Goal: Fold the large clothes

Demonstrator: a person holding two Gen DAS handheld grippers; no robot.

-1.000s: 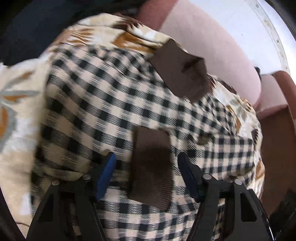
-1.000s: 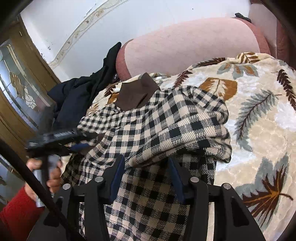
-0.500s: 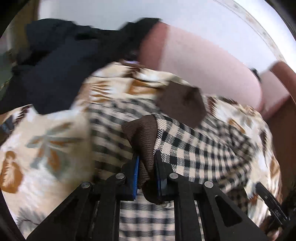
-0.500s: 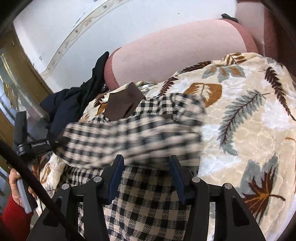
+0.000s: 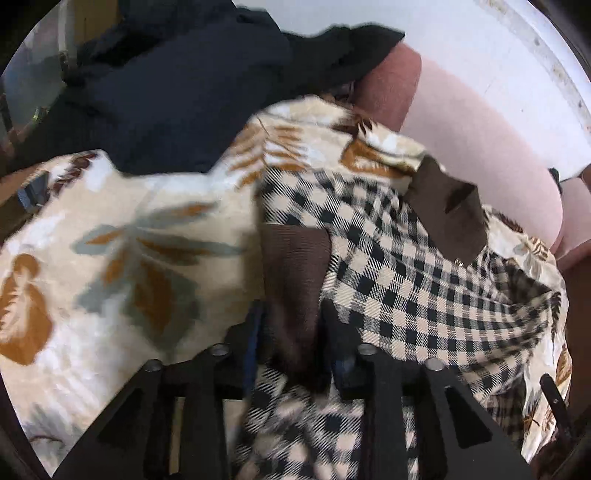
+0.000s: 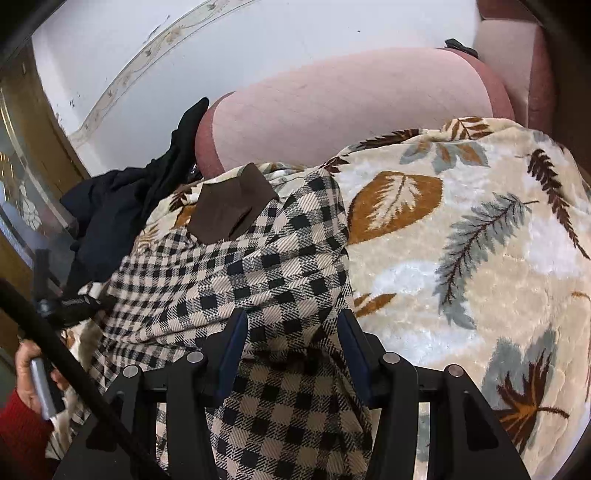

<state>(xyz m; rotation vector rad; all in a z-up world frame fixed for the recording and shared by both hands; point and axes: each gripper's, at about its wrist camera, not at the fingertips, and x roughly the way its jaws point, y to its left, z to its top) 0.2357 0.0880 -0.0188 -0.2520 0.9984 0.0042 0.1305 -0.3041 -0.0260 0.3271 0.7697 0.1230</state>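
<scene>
Left hand-held gripper point(image 5: 291, 332): pinching the brown ribbed cuff point(image 5: 295, 266) of the garment, fingers pressed against both sides of the fabric.
Left hand-held gripper from the right wrist view point(image 6: 70, 302): low at the left edge, at the garment's left border, gripped by a hand point(image 6: 33, 373) in a red sleeve.
Right hand-held gripper point(image 6: 291, 354): fingers spread, blue pads well apart, a fold of checked cloth lying between them; no pinch visible.
Checked garment point(image 6: 258, 266): black-and-cream plaid, spread over the sofa seat on top of the blanket, bunched and rumpled toward the near edge.
Same garment, left wrist view point(image 5: 424, 280): stretching right from the held cuff, creased and slanting across the blanket.
Brown collar piece point(image 6: 232, 210): at the far end of the garment, near the sofa back; also seen in the left wrist view point(image 5: 450, 210).
Leaf-print blanket point(image 6: 461, 258): cream with brown, orange and grey leaves, under the garment, covering the seat.
Pink sofa back point(image 6: 351, 107): behind the blanket, rounded.
Dark clothes pile point(image 5: 166, 81): heaped at the sofa's left end, touching the blanket's edge.
White wall point(image 6: 258, 33): behind the sofa, with a patterned border strip.
</scene>
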